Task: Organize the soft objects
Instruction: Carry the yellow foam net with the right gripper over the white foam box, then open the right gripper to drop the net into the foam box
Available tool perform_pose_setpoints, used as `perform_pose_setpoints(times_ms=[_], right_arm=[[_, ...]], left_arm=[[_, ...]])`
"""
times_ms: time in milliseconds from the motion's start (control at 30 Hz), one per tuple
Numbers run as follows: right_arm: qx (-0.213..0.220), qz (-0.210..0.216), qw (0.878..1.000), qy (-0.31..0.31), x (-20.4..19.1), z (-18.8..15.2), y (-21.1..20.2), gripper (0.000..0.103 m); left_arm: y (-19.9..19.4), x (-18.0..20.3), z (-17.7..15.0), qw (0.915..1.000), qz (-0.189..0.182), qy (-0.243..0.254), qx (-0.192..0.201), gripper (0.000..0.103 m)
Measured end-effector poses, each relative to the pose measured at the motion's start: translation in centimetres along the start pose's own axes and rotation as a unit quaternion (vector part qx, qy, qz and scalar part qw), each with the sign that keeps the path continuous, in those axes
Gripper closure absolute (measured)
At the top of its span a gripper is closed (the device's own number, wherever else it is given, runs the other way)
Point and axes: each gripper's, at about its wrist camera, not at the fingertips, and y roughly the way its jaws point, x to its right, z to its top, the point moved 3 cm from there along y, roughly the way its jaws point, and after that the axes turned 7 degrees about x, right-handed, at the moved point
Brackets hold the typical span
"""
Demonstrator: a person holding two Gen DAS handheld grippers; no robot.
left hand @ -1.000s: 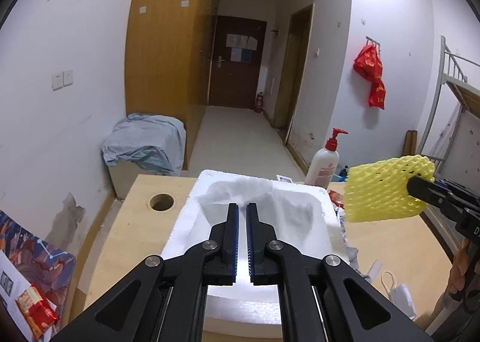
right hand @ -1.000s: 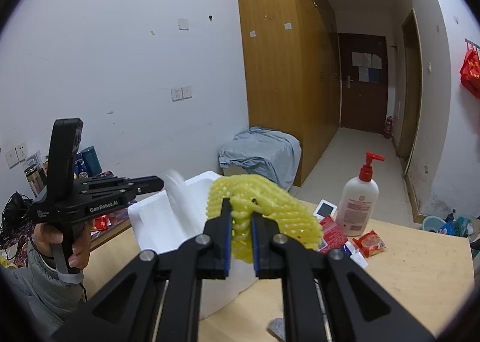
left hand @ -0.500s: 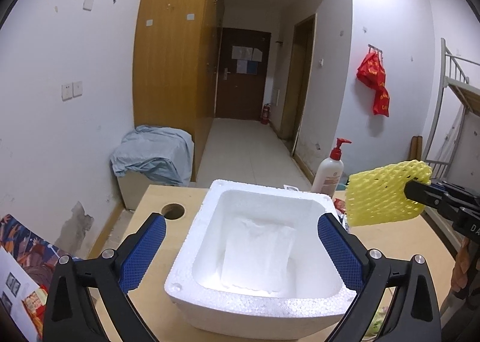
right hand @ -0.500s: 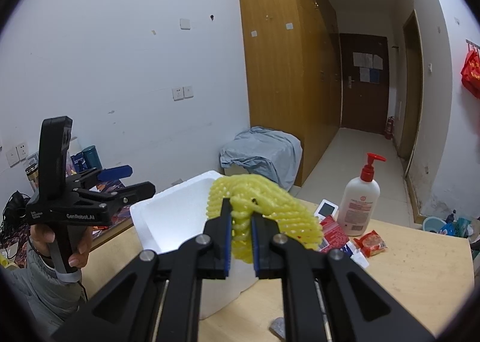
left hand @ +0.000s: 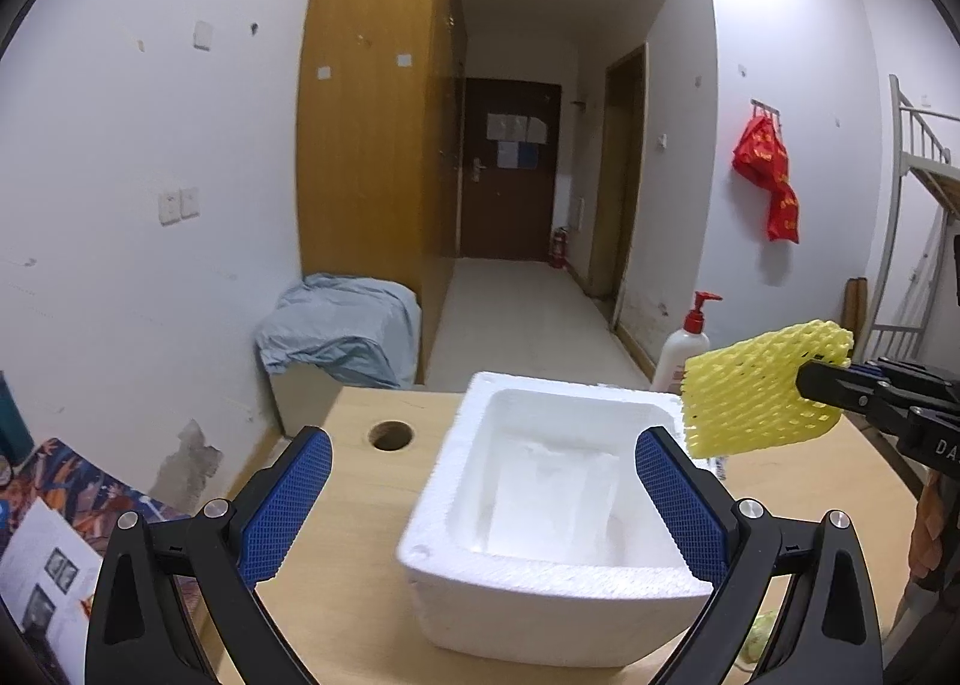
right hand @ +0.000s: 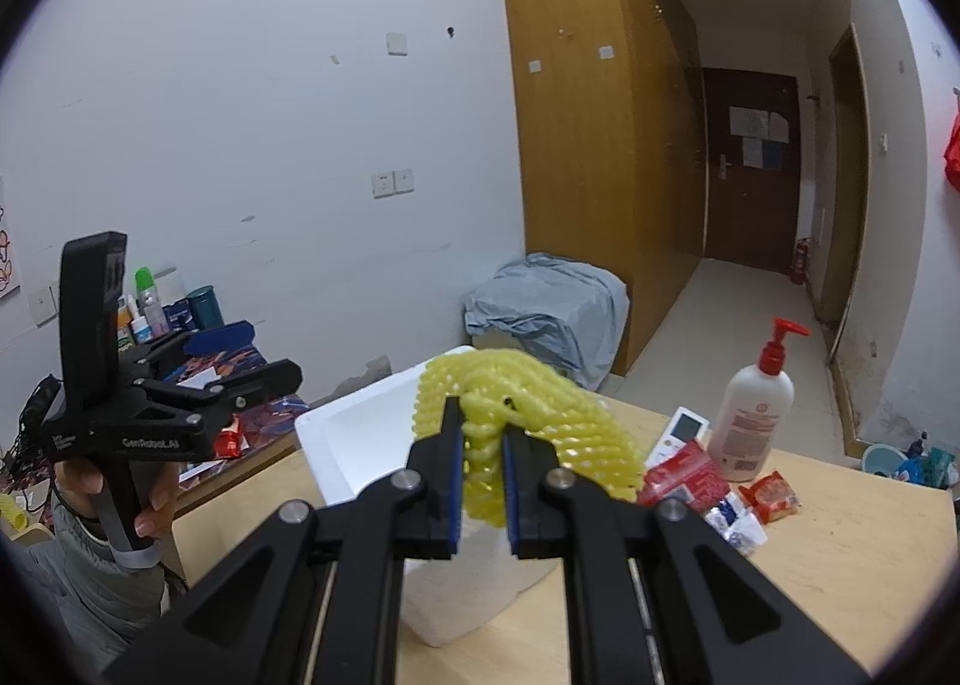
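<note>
A light wooden tabletop (left hand: 360, 481) carries a white polystyrene foam box (left hand: 558, 505), open at the top, with a flat white foam sheet (left hand: 552, 499) lying inside it.

In the left wrist view, the left hand-held gripper (left hand: 480, 499) fills the lower part of the frame. Its jaws have just been opening and now stand wide apart, one blue-padded finger at 8 o'clock and the other at 4 o'clock, with the foam box seen between them but not touched. A round cable hole (left hand: 390, 435) in the tabletop sits at 10 o'clock from the box.

At 3 o'clock in the same view, the right hand-held gripper (left hand: 807, 382) holds a yellow foam fruit net (left hand: 762, 391) in the air, above the box's far right corner.

In the right wrist view, the right hand-held gripper (right hand: 483, 439) is clamped on the yellow foam fruit net (right hand: 522, 415), which bulges out above and to the right of its fingers. The foam box (right hand: 360, 439) lies just behind the net. At 9 o'clock, a person's hand (right hand: 114, 499) grips the handle of the left hand-held gripper (right hand: 258, 355).

At 3 o'clock from the net stand a white pump bottle with a red top (right hand: 756, 409), a small white remote (right hand: 678, 433), and red snack packets (right hand: 684, 475) on the tabletop. A grey-blue cloth (right hand: 546, 313) covers a box on the floor beyond the table.
</note>
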Motion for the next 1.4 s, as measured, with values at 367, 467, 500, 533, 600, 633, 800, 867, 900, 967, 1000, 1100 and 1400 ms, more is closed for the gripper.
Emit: perform_pose_setpoints(times_ms=[367, 467, 500, 533, 600, 633, 800, 867, 900, 967, 1000, 1100, 1400], right_arm=[[-0.018, 0.034, 0.999, -0.007, -2.7, 0.1, 2.9, 0.089], [-0.023, 0.038, 0.999, -0.011, -3.4, 0.0, 3.7, 0.089], [-0.027, 0.040, 0.999, -0.011, -3.6, 0.0, 4.0, 0.089], [-0.029, 0.040, 0.999, -0.012, -3.7, 0.0, 4.3, 0.089], [-0.032, 0.039, 0.999, -0.015, -3.9, -0.1, 4.8, 0.089], [-0.033, 0.039, 0.999, -0.015, -4.0, -0.1, 4.9, 0.089], [-0.035, 0.030, 0.999, -0.021, -4.0, -0.1, 5.3, 0.089], [-0.034, 0.024, 0.999, -0.023, -4.0, -0.2, 5.4, 0.088], [-0.034, 0.024, 0.999, -0.022, -3.9, -0.1, 5.5, 0.082], [-0.036, 0.021, 0.999, -0.017, -3.7, -0.1, 5.6, 0.068], [-0.038, 0.023, 0.999, -0.017, -3.6, -0.1, 5.7, 0.057], [-0.034, 0.014, 0.999, -0.015, -3.3, -0.1, 5.6, 0.029], [-0.024, 0.003, 1.000, -0.016, -2.9, 0.1, 4.8, 0.009]], left_arm=[[-3.3, -2.6, 0.0, 0.9988, 0.045, 0.000, 0.016, 0.000], [-4.1, -3.4, 0.0, 0.9983, 0.055, -0.006, 0.018, 0.000], [-4.4, -3.7, 0.0, 0.9980, 0.060, -0.008, 0.020, 0.000], [-4.6, -3.9, 0.0, 0.9978, 0.062, -0.009, 0.021, 0.000], [-5.0, -4.3, -0.1, 0.9976, 0.065, -0.013, 0.022, 0.000], [-5.1, -4.4, -0.1, 0.9974, 0.067, -0.014, 0.022, 0.000], [-5.2, -4.9, -0.1, 0.9969, 0.073, -0.017, 0.022, 0.000], [-5.1, -5.1, -0.1, 0.9968, 0.074, -0.020, 0.022, 0.000], [-5.1, -5.1, -0.1, 0.9968, 0.074, -0.021, 0.023, 0.000], [-5.0, -5.2, -0.2, 0.9969, 0.072, -0.022, 0.021, 0.000], [-5.1, -5.2, -0.3, 0.9970, 0.071, -0.022, 0.022, 0.000], [-5.2, -5.1, -0.3, 0.9970, 0.070, -0.024, 0.022, 0.000], [-5.5, -5.4, -0.2, 0.9967, 0.072, -0.029, 0.026, 0.000]])
